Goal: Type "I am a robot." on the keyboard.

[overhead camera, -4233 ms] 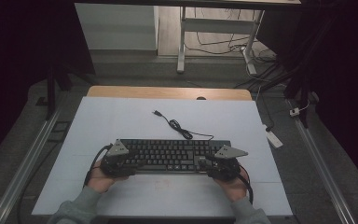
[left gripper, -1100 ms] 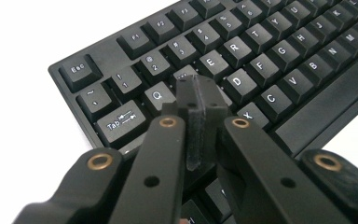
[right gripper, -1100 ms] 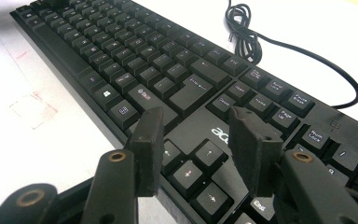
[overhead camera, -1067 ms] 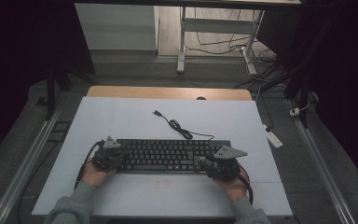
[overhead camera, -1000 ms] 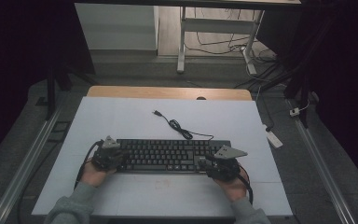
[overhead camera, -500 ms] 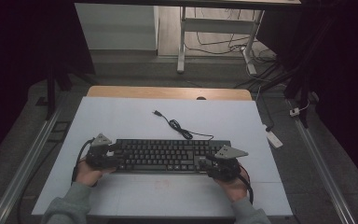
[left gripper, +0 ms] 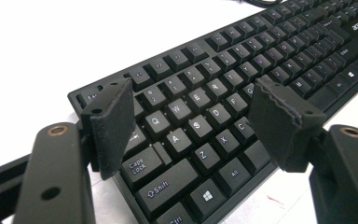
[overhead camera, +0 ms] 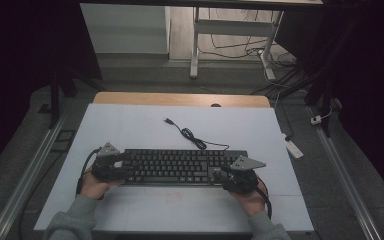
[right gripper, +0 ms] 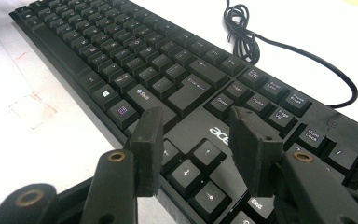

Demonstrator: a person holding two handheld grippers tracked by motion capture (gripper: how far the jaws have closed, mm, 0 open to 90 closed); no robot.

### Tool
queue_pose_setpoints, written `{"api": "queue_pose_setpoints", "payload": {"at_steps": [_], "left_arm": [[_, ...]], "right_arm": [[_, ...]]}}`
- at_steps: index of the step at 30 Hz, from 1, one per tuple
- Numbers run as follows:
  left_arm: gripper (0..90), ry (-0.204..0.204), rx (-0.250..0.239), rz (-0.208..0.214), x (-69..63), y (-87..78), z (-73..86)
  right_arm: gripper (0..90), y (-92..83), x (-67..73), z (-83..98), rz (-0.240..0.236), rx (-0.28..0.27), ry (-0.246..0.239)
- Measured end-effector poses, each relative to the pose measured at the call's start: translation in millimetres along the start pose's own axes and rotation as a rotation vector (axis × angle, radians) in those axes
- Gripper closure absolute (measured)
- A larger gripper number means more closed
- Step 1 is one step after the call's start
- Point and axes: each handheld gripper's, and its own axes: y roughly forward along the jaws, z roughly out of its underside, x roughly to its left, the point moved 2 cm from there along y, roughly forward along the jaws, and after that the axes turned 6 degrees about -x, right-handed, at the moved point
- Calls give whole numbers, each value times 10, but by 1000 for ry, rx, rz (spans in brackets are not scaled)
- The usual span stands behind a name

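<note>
Black keyboard (overhead camera: 180,166) lies across the white desk (overhead camera: 130,125) in the high view, the left gripper (overhead camera: 111,167) at its left end and the right gripper (overhead camera: 232,179) at its right end. In the left gripper view, the jaws have just been opening and stand wide above the letter keys (left gripper: 200,112), pressing nothing. In the right gripper view, the jaws stand apart over the arrow keys (right gripper: 191,163), the cable (right gripper: 247,42) lying beyond them.
</note>
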Motion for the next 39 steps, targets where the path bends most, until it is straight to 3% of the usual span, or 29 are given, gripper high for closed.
{"api": "queue_pose_setpoints", "payload": {"at_steps": [10,19,39], "left_arm": [[316,17,-9,7,-37,-19,-25],[318,47,-7,51,-159,-10,-63],[437,164,39,145,-520,111,-89]], "right_arm": [[553,-2,2,-1,6,4,-5],[553,-3,1,-1,7,5,-5],[552,-2,3,-1,3,2,-4]]}}
